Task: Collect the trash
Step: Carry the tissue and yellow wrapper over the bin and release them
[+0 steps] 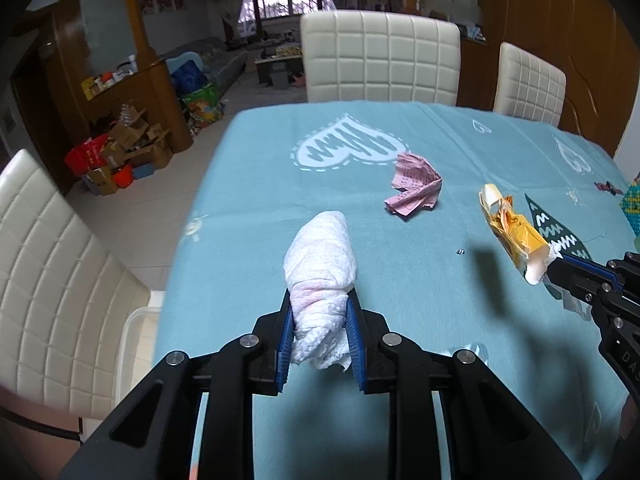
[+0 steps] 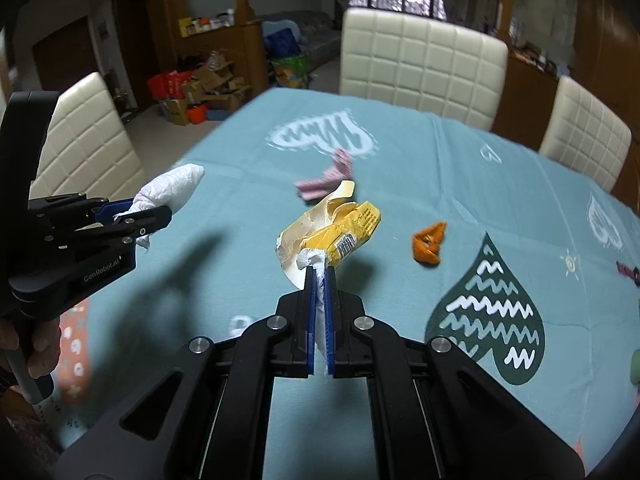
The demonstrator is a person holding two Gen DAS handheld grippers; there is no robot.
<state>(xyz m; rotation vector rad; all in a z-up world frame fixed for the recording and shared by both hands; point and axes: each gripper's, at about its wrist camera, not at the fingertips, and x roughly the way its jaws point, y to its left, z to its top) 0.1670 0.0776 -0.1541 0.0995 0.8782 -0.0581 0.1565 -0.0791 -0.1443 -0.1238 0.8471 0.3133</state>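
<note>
Trash sits in both grippers above a bench (image 1: 248, 184) draped in a light blue cloth printed with hearts. The left gripper (image 1: 320, 304) is clamped on a wad of white tissue (image 1: 320, 256), its blue pads (image 1: 285, 336) pressing the lower, twisted part of the wad while the rounded top sticks out ahead of the fingers; the wad hangs clear of the cloth. In the right wrist view this same gripper shows at the left edge, borne by a hand (image 2: 38, 344) around its grip. The right gripper (image 2: 319, 276) has its pads drawn almost together on a thin white strip at the end of a crumpled yellow wrapper (image 2: 340, 228), which is held up off the bench with its shadow falling on the cloth beneath. Still lying on the bench are a crumpled pink paper (image 1: 414, 186), between the two held pieces and farther from the cameras, and a small orange wrapper (image 2: 430, 245) to the right of the yellow one. Cream padded chairs (image 1: 380, 58) stand around the bench.
</note>
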